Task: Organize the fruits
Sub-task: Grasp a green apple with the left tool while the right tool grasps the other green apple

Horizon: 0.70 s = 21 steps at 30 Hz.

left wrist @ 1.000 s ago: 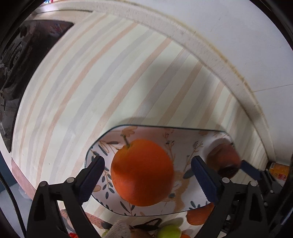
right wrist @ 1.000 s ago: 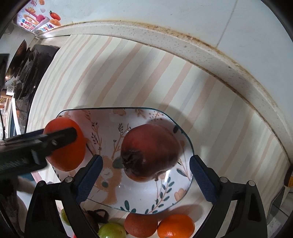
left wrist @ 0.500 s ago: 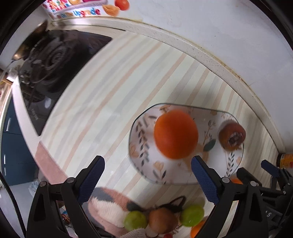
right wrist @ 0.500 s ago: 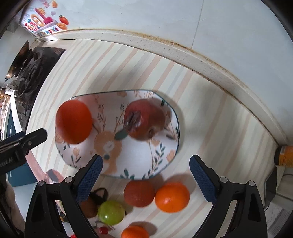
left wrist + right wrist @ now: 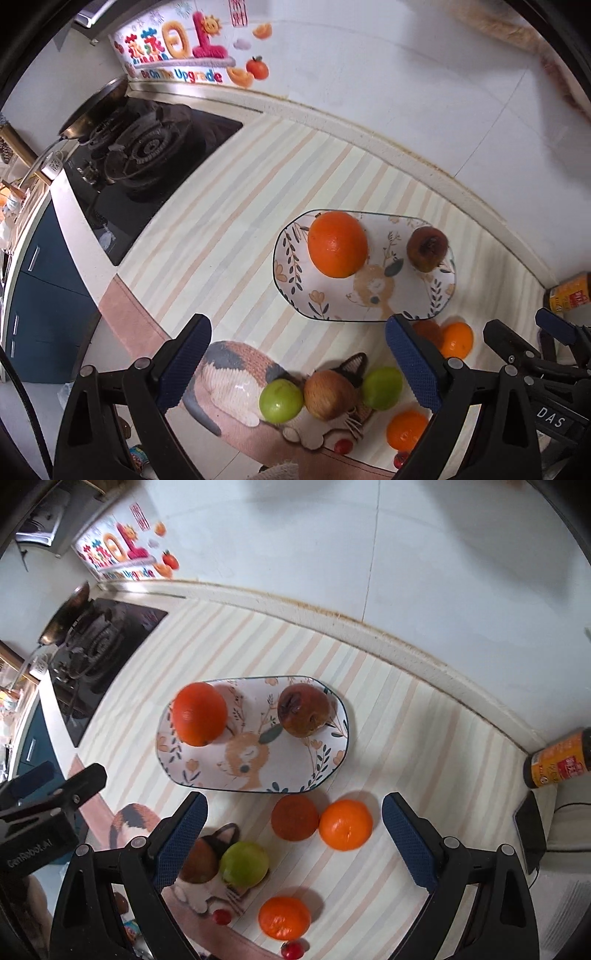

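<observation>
Both the left gripper [image 5: 297,365] and right gripper [image 5: 293,840] hover released and empty above the striped bench [image 5: 406,738]. The oval floral ceramic plate [image 5: 207,775] already holds a large orange [image 5: 199,713] and a dark pomegranate [image 5: 303,710]; next, I judge, comes grasping the small orange tangerine [image 5: 345,825] just beside the plate.

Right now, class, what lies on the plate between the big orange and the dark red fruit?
No fruit: only bare plate with its printed deer, between the big orange and the dark red fruit. Both wrist views show it.
</observation>
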Available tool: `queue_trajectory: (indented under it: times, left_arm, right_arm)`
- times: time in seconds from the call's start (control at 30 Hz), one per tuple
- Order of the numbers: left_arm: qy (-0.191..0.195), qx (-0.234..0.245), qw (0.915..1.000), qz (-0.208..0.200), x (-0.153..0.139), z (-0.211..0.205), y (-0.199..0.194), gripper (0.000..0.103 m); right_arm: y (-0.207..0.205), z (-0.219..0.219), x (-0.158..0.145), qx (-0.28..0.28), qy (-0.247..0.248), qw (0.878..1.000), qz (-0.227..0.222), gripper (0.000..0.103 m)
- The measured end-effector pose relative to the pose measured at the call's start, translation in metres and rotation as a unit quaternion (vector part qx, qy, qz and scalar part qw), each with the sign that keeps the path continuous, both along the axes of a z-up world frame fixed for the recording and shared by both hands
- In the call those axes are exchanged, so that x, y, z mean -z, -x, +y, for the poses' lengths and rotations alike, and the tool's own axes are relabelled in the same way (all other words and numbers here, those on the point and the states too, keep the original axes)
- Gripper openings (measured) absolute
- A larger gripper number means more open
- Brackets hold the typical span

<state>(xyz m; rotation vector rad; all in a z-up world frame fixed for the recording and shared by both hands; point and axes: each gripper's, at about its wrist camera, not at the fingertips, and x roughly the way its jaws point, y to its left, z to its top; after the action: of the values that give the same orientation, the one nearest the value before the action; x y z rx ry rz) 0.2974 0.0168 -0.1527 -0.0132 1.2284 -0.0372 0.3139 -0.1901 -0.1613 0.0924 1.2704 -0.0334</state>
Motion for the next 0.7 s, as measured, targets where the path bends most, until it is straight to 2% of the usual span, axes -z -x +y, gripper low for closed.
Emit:
queue_trajectory:
  times: [0.2,0.43,0.57,0.7]
  left_arm:
    - [0.008,0.003,0.9997,-0.024,-0.025,0.002,0.026,0.097]
    - [0.023,-0.007,0.9992,-0.033,-0.036,0.010,0.041,0.097]
    - [0.034,-0.011,0.9992,-0.019,-0.027,0.019,0.041,0.098]
    - [0.027,-0.014,0.9995,0.011,0.002,0.027,0.044,0.101]
  right_arm:
    - [0.028,0.004,-0.033,0.000,-0.003,1.000,-0.029,0.097]
    - [0.050,0.007,-0.049,0.004,-0.034,0.999,-0.039,0.097]
    - [0.055,0.002,-0.040,0.014,-0.056,0.998,-0.027,0.098]
    - [0.057,-0.008,-0.005,0.029,-0.095,0.995,0.014,0.098]
